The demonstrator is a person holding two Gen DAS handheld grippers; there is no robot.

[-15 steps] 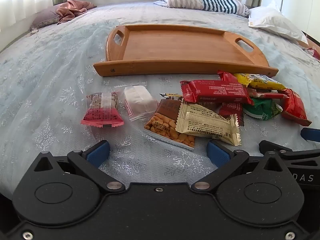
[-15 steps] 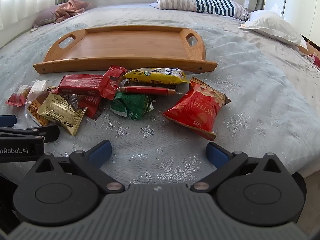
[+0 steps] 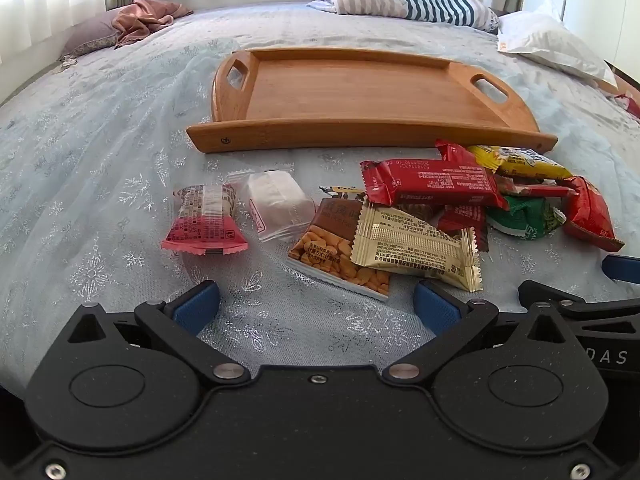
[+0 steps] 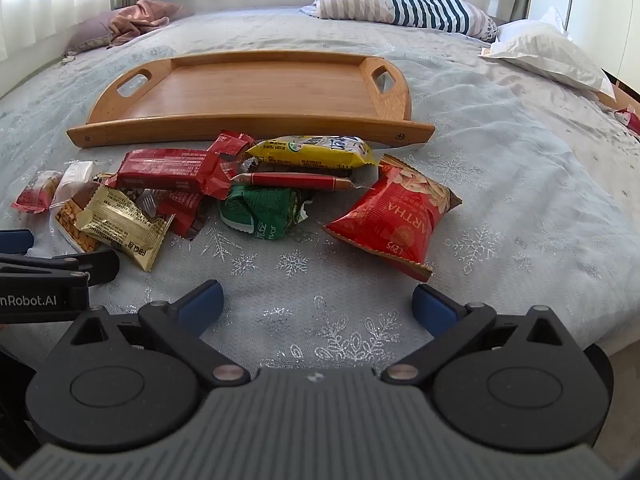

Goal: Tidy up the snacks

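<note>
I had both the left gripper (image 3: 316,304) and right gripper (image 4: 316,304) spread wide, grasping nothing; the snacks (image 4: 256,196) lay heaped on the bed (image 4: 520,184), just before the bare tray (image 4: 256,92).

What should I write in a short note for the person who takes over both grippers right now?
Left gripper: open, holding nothing, above the bedspread.
Right gripper: open, holding nothing.
Wooden tray: on the bed, nothing in it.
All snacks lie in front of the tray, among them the gold packet, the red peanut bag and the pink packet.
Done: nothing yet. Left: move every snack.
</note>
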